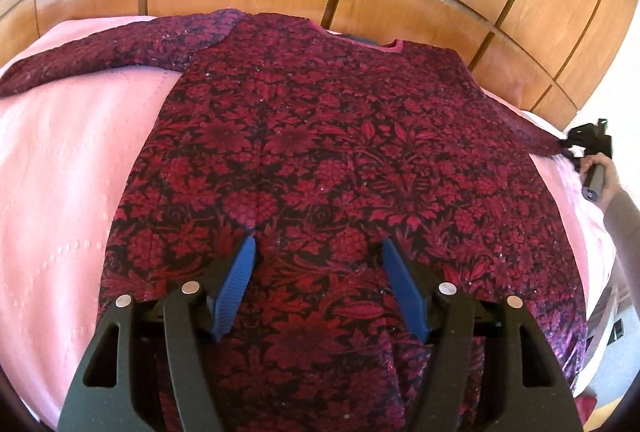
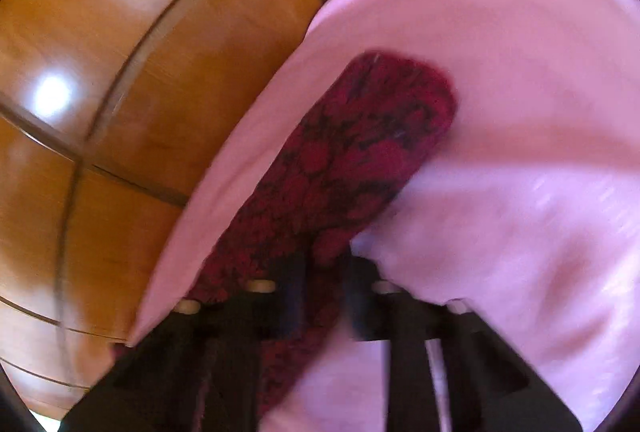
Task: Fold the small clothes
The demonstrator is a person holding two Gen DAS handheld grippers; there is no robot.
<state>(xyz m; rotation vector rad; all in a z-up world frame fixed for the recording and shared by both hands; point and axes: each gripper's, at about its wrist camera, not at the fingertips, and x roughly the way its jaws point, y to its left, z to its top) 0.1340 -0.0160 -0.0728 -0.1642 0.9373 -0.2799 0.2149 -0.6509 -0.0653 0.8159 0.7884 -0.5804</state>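
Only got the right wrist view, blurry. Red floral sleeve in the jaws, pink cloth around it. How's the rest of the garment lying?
Observer: The floral top is spread flat on the pink bedspread, with your sleeve stretched out sideways.
Operator: The opposite side?
Observer: The other sleeve lies stretched out across the bedspread, not folded in.
Operator: Left side busy?
Observer: The left hand-held gripper is open over the top's lower middle, with no fabric pinched.

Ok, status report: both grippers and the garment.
Left gripper open over the garment's lower body. Right gripper shut on sleeve. Garment flat on pink cover. Nothing in the way.
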